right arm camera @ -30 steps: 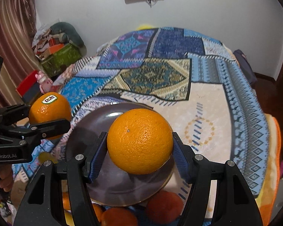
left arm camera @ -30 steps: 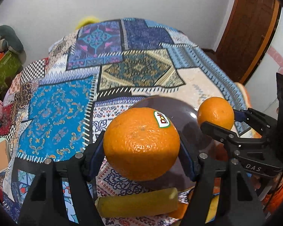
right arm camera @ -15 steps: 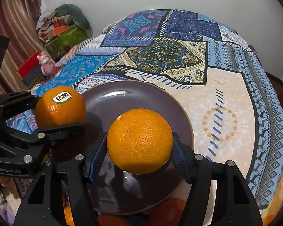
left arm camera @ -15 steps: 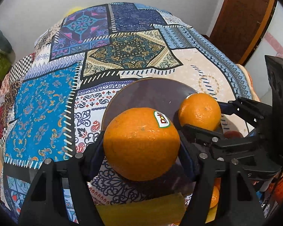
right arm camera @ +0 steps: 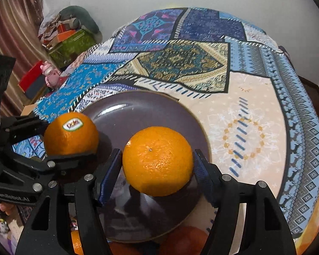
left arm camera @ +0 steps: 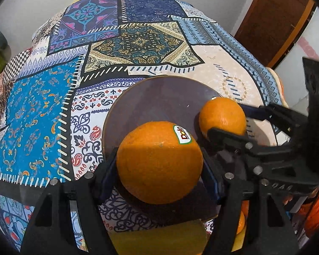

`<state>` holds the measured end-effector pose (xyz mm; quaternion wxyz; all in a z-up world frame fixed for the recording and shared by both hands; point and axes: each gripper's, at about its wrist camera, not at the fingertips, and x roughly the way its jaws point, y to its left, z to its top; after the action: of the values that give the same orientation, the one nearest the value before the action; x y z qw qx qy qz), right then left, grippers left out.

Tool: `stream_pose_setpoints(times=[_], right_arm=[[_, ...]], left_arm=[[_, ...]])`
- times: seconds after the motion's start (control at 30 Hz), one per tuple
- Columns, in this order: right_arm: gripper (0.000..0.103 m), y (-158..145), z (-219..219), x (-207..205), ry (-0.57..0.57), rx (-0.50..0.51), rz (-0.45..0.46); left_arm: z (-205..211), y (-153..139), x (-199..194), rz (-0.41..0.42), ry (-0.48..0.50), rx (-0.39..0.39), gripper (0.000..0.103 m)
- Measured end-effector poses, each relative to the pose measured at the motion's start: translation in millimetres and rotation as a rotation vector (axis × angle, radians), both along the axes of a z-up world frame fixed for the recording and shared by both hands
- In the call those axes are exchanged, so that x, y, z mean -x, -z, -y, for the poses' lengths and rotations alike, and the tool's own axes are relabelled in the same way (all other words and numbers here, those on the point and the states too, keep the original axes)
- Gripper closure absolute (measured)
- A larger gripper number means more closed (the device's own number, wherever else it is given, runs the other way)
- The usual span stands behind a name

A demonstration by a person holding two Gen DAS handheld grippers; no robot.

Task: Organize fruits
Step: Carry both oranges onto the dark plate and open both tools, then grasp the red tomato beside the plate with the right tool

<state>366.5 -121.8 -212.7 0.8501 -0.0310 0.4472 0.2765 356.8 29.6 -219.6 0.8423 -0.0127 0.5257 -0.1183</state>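
Both tongs have come down over the dark plate (right arm camera: 159,106), which lies on the patchwork bedspread (right arm camera: 244,127); a second ago both oranges hung higher, with the plate smaller beneath them. The left tongs (left arm camera: 159,167) pinch the stickered orange (left arm camera: 159,161) between their blue pads, at the plate's 7 o'clock edge in the left wrist view. The right tongs (right arm camera: 157,163) have just been opening; the plain orange (right arm camera: 157,159) sits between them, a thin gap showing at the left pad, so the pinch looks to be letting go; the fruit appears to rest on the plate around 6 o'clock, though the contact underneath is hidden. I judge the right orange as good as delivered and the left one about to follow. More oranges (right arm camera: 189,240) and something yellow (left arm camera: 159,238) wait at the bed's near edge, at 6 o'clock below the plate, so the organizing is only partly done; a round fruit freed on a shallow plate may roll.
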Motion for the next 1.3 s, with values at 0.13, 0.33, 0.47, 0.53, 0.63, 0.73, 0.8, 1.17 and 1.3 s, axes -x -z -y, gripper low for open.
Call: stream_pose_setpoints(times=[0.13, 0.33, 0.47, 0.53, 0.63, 0.73, 0.8, 1.17, 1.3], right_arm=[[0.037, -13, 5, 6, 0.004, -0.005, 0.035], [0.036, -30, 13, 15, 0.019, -0.002, 0.073], [0.036, -39, 25, 24, 0.046, -0.003, 0.087], [0.036, -43, 31, 30, 0.057, -0.009, 0.087], [0.035, -47, 41, 39, 0.072, -0.003, 0.094], [0.033, -45, 49, 48, 0.081, 0.011, 0.092], [0.033, -42, 54, 53, 0.090, 0.014, 0.083], [0.033, -8, 76, 68, 0.134, -0.008, -0.019], [0.035, 1, 72, 65, 0.128, -0.015, -0.043]], left_arm=[[0, -2, 5, 0.001, -0.003, 0.011, 0.033], [-6, -45, 21, 0.148, -0.032, 0.023, 0.032], [-7, -70, 35, 0.189, -0.040, 0.023, 0.032], [-5, -77, 44, 0.202, -0.042, 0.012, 0.032], [1, -82, 57, 0.212, -0.043, 0.003, 0.032], [9, -84, 70, 0.217, -0.036, -0.008, 0.032], [15, -83, 77, 0.210, -0.035, -0.005, 0.032], [33, -54, 87, 0.144, -0.058, 0.029, 0.032], [39, -43, 85, 0.129, -0.051, 0.026, 0.032]])
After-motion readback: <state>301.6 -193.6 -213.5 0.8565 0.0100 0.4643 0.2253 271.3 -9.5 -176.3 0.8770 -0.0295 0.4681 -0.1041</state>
